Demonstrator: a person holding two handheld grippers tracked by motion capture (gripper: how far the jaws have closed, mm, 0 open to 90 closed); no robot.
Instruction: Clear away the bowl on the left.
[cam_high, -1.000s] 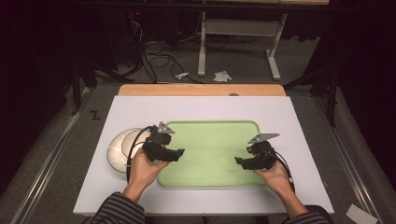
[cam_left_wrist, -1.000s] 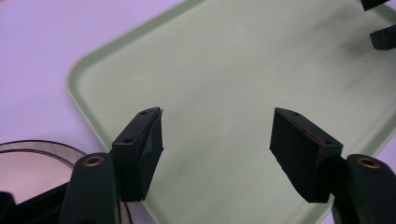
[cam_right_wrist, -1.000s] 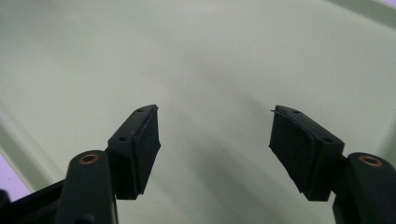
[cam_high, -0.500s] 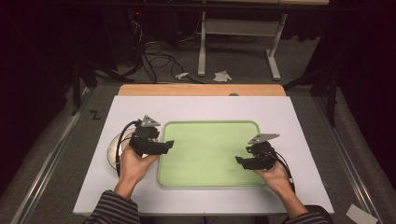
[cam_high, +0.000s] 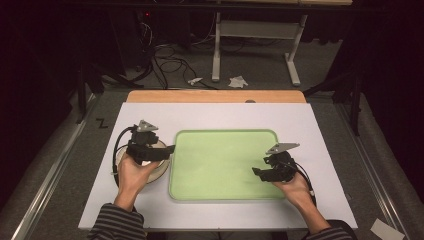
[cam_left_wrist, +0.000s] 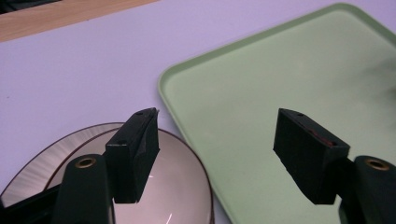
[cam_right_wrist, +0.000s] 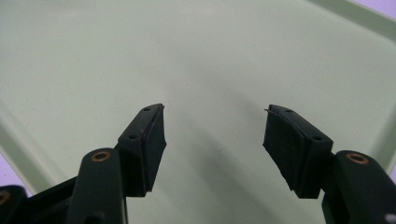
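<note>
A pale green tray (cam_high: 225, 165) lies empty in the middle of the white mat. Just left of it sit two stacked round plates (cam_high: 159, 172), silvery with a thin brown rim, seen close in the left gripper view as plates (cam_left_wrist: 182, 186) beside the tray's corner (cam_left_wrist: 261, 79). My left gripper (cam_high: 167, 149) hovers over the plates, pointing right toward the tray's left rim. Its jaws (cam_left_wrist: 217, 149) have just been opening and stand wide with nothing between them. My right gripper (cam_high: 257, 172) hangs over the tray's right part, open (cam_right_wrist: 215, 140) and empty above bare green tray (cam_right_wrist: 187, 56).
The white mat (cam_high: 310, 125) covers the table, with a wooden strip (cam_high: 215, 96) along its far edge. Beyond it are dark floor, cables (cam_high: 165, 55), a desk frame (cam_high: 250, 40) and paper scraps (cam_high: 237, 81). A person's striped sleeves enter at the bottom.
My left gripper has moved left, from over the tray's left edge to above the plates. The right gripper has stayed in place.
</note>
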